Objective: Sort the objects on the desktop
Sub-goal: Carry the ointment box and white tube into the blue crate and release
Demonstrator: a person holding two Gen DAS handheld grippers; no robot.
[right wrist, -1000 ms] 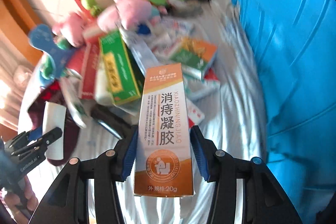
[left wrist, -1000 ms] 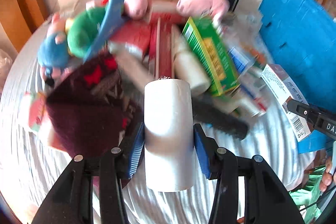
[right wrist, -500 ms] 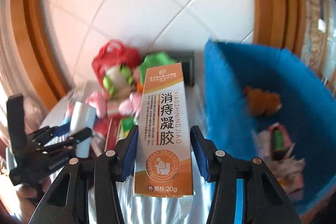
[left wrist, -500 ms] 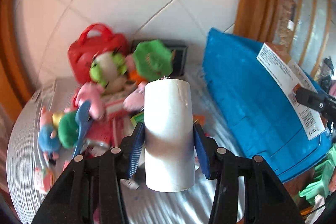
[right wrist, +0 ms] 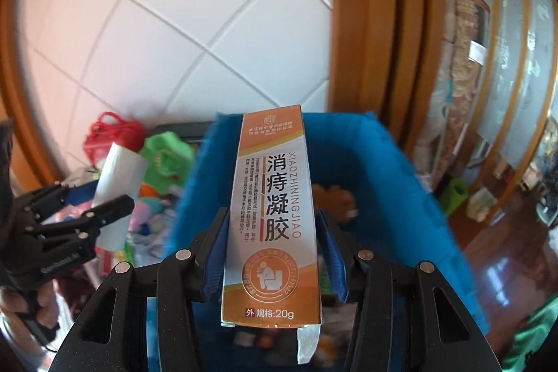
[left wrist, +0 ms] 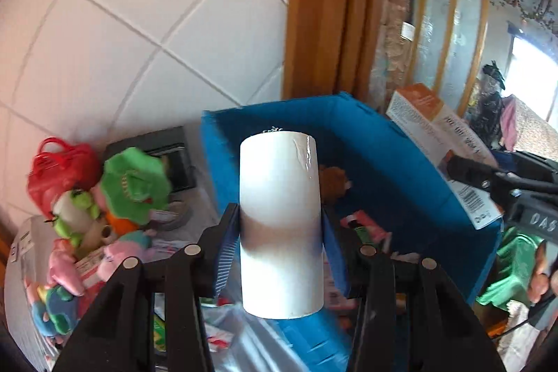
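Note:
My left gripper [left wrist: 280, 253] is shut on a white cylinder [left wrist: 280, 225] and holds it up in front of the near wall of the blue bin [left wrist: 383, 149]. My right gripper [right wrist: 273, 243] is shut on an orange and white medicine box [right wrist: 273, 215] and holds it above the blue bin [right wrist: 401, 183]. The right gripper with its box shows at the right of the left wrist view [left wrist: 488, 183]. The left gripper with the cylinder shows at the left of the right wrist view [right wrist: 87, 208]. A brown plush [left wrist: 333, 180] and small packets lie inside the bin.
Plush toys [left wrist: 132, 183], a red bag [left wrist: 59, 169] and a dark box [left wrist: 167, 156] lie piled on the table left of the bin. A white tiled wall stands behind. Wooden frames and glass panels [left wrist: 436, 23] stand at the right.
Both grippers have lifted off the cluttered table and swung right towards the blue bin, each keeping its object. The bin's inside has come into view.

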